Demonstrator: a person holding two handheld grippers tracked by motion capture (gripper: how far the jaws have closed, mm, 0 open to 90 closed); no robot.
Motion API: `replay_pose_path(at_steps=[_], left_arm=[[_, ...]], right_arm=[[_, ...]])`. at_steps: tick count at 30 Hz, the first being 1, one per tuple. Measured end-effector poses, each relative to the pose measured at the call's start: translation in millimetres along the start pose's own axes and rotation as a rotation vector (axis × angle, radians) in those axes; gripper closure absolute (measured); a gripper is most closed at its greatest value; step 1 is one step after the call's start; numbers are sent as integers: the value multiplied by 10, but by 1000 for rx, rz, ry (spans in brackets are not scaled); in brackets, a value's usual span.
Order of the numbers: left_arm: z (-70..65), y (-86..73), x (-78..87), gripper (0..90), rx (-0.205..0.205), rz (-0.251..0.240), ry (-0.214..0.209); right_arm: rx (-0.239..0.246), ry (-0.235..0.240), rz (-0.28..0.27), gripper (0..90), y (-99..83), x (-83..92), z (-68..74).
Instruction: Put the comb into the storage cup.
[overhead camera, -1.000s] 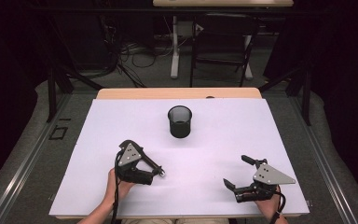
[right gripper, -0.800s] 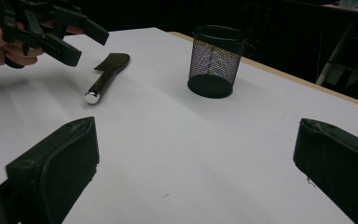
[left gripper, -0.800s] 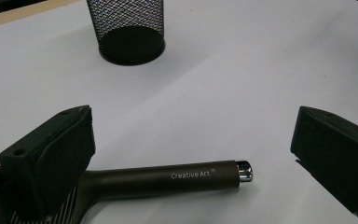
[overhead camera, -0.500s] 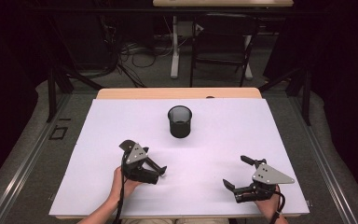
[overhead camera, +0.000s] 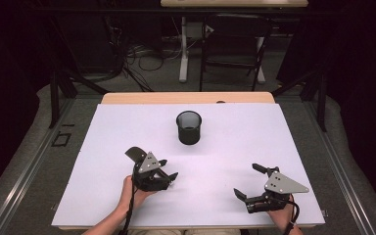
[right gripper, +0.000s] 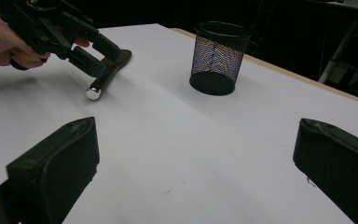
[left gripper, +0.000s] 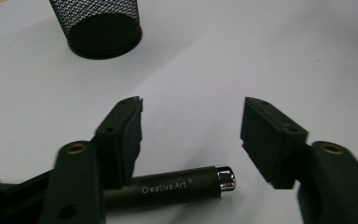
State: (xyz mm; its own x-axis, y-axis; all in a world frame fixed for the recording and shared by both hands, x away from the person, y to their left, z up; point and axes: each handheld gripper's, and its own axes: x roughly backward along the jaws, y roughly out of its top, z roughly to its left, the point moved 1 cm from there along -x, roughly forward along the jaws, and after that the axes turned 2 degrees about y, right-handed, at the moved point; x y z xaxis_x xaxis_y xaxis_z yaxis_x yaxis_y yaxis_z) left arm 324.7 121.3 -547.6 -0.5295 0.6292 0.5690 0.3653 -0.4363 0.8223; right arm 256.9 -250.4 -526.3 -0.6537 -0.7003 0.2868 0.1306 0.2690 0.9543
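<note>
My left gripper (overhead camera: 169,176) sits low over the near-left part of the white table sheet (overhead camera: 235,142), and its jaws have just been closing, standing now about half apart. Between them, as I see it in the left gripper view, lies a dark brown cylindrical pen with a shiny silver end cap and the words "Creative Art" printed on its barrel (left gripper: 177,187). The pen lies flat on the sheet, crosswise to the jaws; the left jaw's pad overlaps the barrel from above, while the right jaw's pad stands well clear of the silver cap, so I do not count the pen as pinched. In the right gripper view I see the same gripper (right gripper: 91,51) from farther off, held in a hand (right gripper: 2,39), with the pen (right gripper: 108,73) slanting out from under its black jaws and its silver tip resting on the sheet toward me. The black wire-mesh cylindrical pen cup (overhead camera: 189,127) stands upright near the middle of the sheet, well apart from the pen and beyond it; in the left gripper view its base (left gripper: 100,28) shows at the top left. My right gripper (overhead camera: 248,182) rests at the near-right corner of the sheet, its jaws spread wide with nothing but bare sheet between them, and it points across toward the left gripper.
</note>
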Motion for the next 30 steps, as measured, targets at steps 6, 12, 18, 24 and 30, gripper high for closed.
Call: replay_pose_path(at_steps=[6,12,18,24,30], left_arm=[[9,-22,-48,797,2,15,-23],[-21,-19,-111,900,-9,46,-21],[-42,-27,-127,900,-20,69,-25],[-49,-30,-132,900,-55,122,-34],[-61,-27,-134,900,-72,139,-36]], right_arm=[[-5,1,9,3,-6,-11,1],[2,2,10,6,-3,0,6],[2,4,11,6,-4,1,7],[-3,0,8,6,-9,4,-1],[3,0,10,6,-6,9,-2]])
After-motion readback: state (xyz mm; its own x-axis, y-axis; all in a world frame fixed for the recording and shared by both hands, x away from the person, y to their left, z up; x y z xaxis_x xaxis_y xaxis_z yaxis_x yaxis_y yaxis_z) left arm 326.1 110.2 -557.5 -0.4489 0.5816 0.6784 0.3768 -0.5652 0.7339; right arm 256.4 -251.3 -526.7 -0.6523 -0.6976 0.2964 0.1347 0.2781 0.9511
